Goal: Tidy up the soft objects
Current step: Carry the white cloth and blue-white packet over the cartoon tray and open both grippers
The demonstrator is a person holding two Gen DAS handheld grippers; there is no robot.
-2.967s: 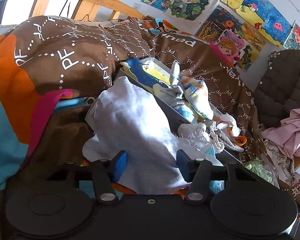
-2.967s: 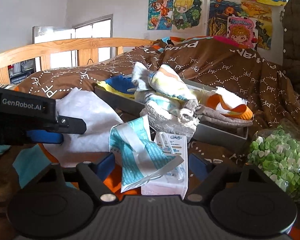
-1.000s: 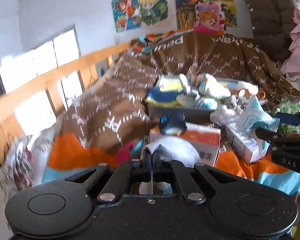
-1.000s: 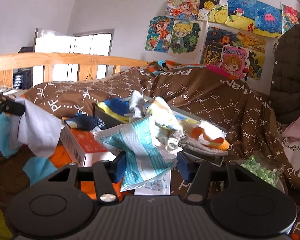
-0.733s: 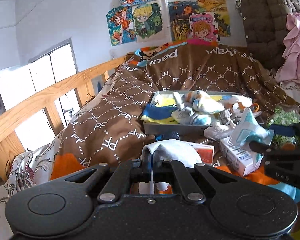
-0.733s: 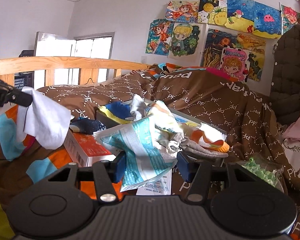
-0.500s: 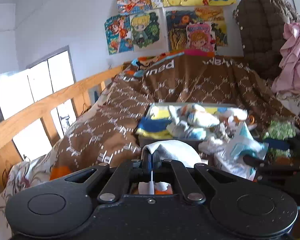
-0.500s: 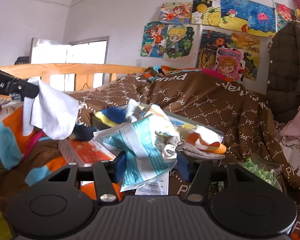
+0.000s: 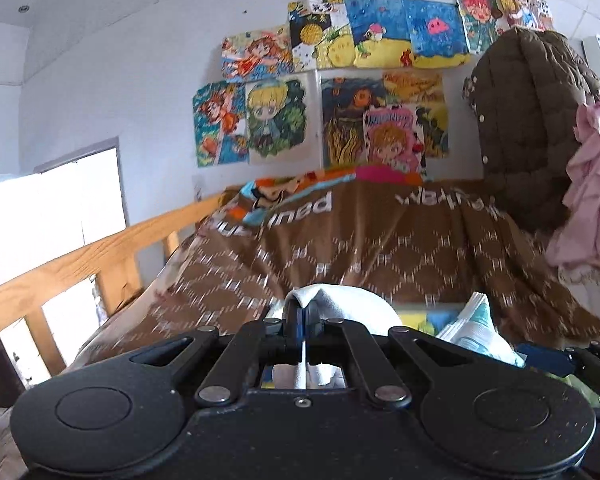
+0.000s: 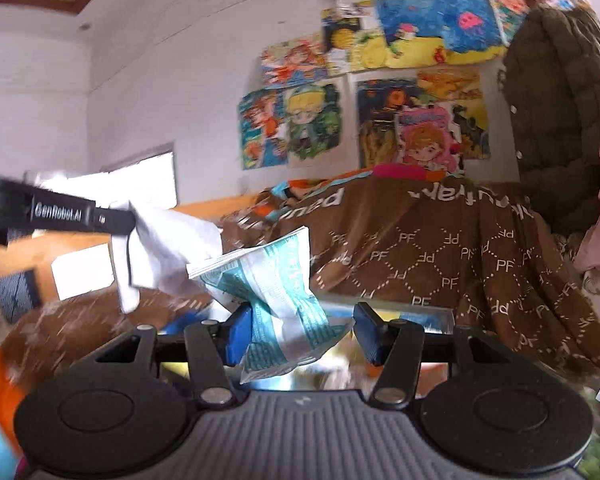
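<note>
My left gripper (image 9: 301, 322) is shut on a white cloth (image 9: 348, 306), which drapes over its fingertips and hangs in the air. In the right wrist view the same cloth (image 10: 168, 248) dangles from the left gripper's fingers (image 10: 112, 218) at the left. My right gripper (image 10: 302, 330) holds a crumpled teal-and-white plastic packet (image 10: 278, 304) between its blue pads; the jaws stand wide apart around it. The packet also shows in the left wrist view (image 9: 478, 332). A sliver of the grey tray (image 10: 404, 310) of soft things shows behind the packet.
A brown patterned blanket (image 9: 380, 240) covers the bed. A wooden rail (image 9: 80, 264) runs along the left. Drawings (image 9: 340, 100) hang on the white wall. A brown quilted coat (image 9: 536, 128) and pink garment (image 9: 596, 196) hang at the right.
Both grippers have risen and tilted upward, so the tray and boxes have dropped almost out of view. The left gripper took hold of the white cloth and lifted it; the right lifted the packet.
</note>
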